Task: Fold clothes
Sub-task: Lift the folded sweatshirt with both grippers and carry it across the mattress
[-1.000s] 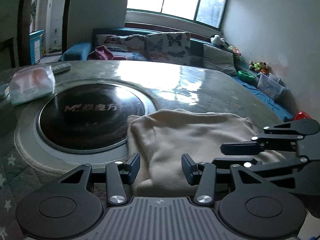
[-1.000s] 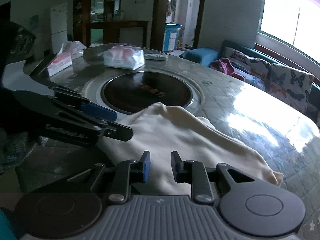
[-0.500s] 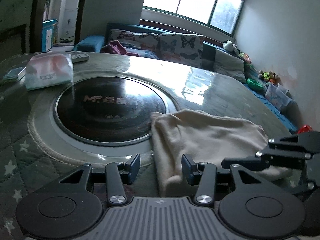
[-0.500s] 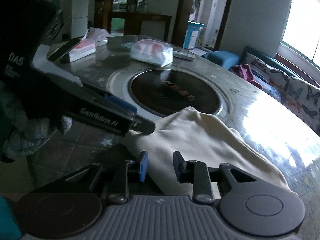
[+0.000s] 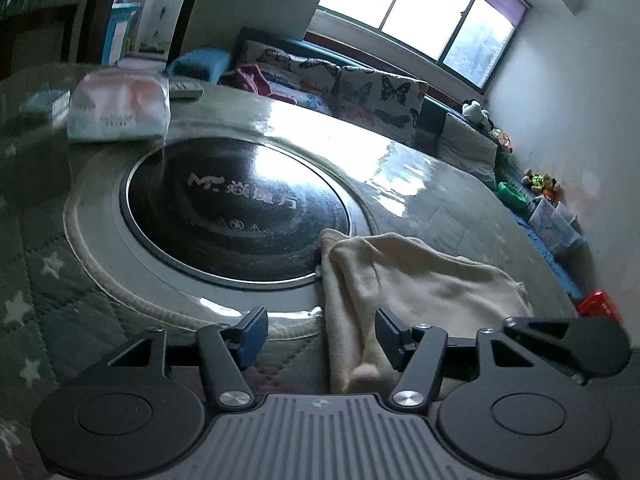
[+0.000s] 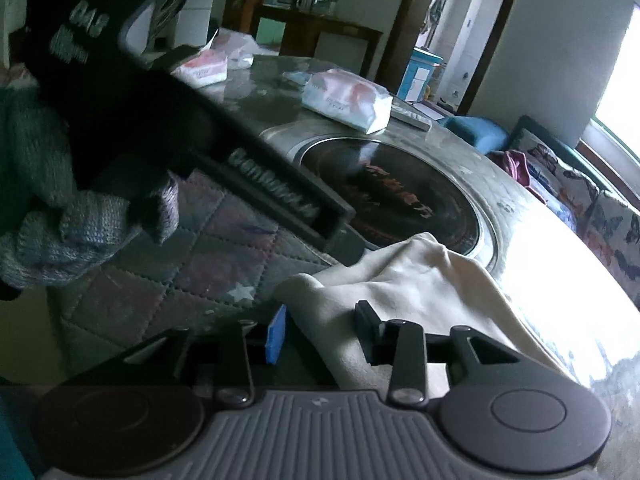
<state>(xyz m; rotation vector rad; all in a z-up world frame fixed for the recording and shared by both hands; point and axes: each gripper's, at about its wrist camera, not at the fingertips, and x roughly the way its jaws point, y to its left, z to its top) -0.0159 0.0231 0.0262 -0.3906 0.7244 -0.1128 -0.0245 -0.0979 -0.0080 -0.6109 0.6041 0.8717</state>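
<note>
A cream garment [image 5: 416, 280] lies folded on the round table, its far corner touching the black round hotplate [image 5: 236, 208]. It also shows in the right wrist view [image 6: 420, 284]. My left gripper [image 5: 320, 336] is open, its jaws on either side of the garment's near left edge. My right gripper [image 6: 322, 330] is open over the garment's near corner. The left gripper's body [image 6: 280, 196] crosses the right wrist view, held by a gloved hand [image 6: 60, 208]. The right gripper's finger [image 5: 568, 340] shows at the right of the left wrist view.
A tissue pack [image 5: 120, 112] and a remote [image 5: 186, 89] lie on the table's far side. Another tissue box [image 6: 202, 70] sits further back. A sofa with butterfly cushions [image 5: 360, 92] stands under the window. The quilted table cover [image 5: 48, 280] spreads left.
Both grippers have drawn back toward the garment's near edge and swung left. The left gripper's jaws have opened wider, and the right gripper's jaws too.
</note>
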